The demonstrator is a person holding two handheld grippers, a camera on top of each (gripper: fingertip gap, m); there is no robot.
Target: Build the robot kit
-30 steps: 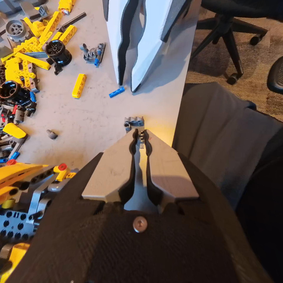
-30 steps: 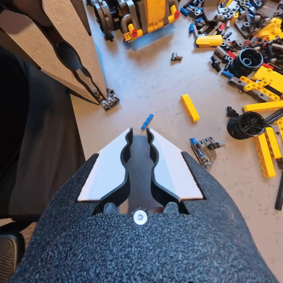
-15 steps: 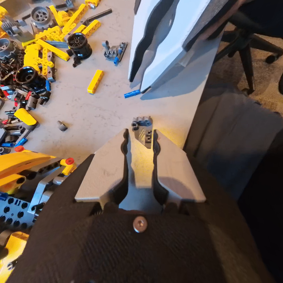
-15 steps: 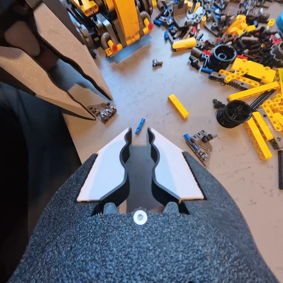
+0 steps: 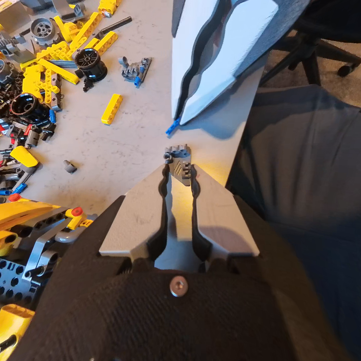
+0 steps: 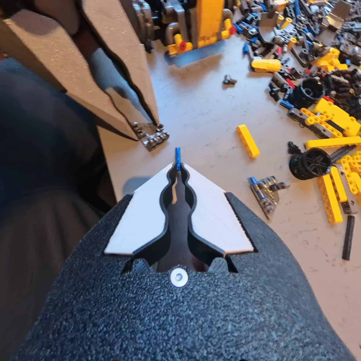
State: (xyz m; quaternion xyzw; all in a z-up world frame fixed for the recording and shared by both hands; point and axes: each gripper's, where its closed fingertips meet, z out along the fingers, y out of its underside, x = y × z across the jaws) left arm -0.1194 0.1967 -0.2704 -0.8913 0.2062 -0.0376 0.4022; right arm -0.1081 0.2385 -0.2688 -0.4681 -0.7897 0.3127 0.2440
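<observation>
Right gripper (image 6: 177, 166): jaws nearly together, pinching a blue connector pin (image 6: 177, 158) by its near end at the very tips; the far end sticks out past them, centre of the right wrist view. Grip is on a short length only, so I'd expect the pin to pivot or pop out if it takes any side load.

Left gripper (image 5: 179, 168): jaws a moderate gap apart, tips on either side of a small dark grey Technic sub-assembly (image 5: 180, 166), centre of the left wrist view. Looks like contact at both tips, but I can't tell whether it's actually clamped or just bracketed, nor whether it's lifted or lying on the counter (image 5: 117, 148). It sits near the counter's right edge; a slip there likely drops it off the side.

The pin and the sub-assembly are near each other, not touching. Both views are motion-blurred, so alignment is hard to judge.

Outward: a loose yellow beam (image 6: 248, 141) centre right, a second grey sub-assembly (image 6: 263, 190) below it, a black wheel (image 6: 309, 163) at the right edge, and a part-built yellow model (image 6: 197, 25) along the top. Dense parts pile upper right; a wide sweep could scatter it.
</observation>
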